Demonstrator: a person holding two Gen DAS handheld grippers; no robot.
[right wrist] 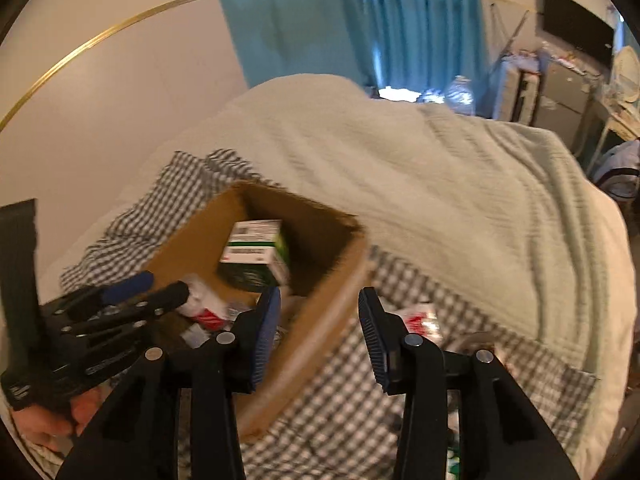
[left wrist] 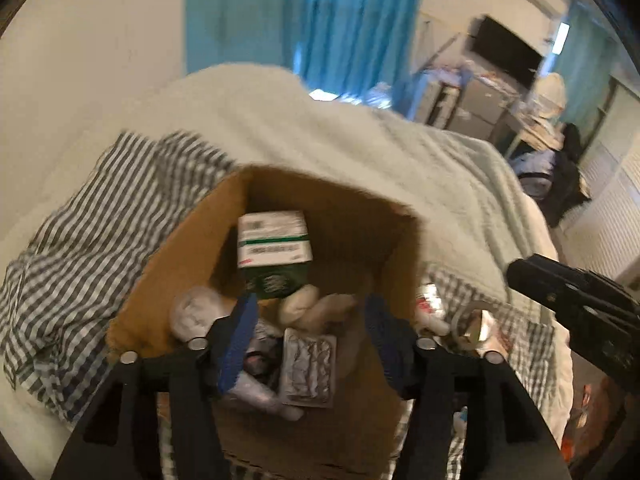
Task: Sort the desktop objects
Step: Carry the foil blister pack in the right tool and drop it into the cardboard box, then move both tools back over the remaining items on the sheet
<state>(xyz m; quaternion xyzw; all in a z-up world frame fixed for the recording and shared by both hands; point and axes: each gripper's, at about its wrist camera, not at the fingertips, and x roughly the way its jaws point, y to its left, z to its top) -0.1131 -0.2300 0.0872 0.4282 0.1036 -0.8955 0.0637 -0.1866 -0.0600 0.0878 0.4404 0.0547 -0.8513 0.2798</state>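
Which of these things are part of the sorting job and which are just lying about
Part of the job:
cardboard box
green and white carton
blister pack
roll of clear tape
left hand-held gripper
right hand-held gripper

Just lying about:
pale blanket
blue curtain
checked sheet

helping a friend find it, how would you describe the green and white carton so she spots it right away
Find the open cardboard box on the checked cloth. The green and white carton stands against its far wall, the only stiff printed box among soft wrappers and a silver pill sheet.
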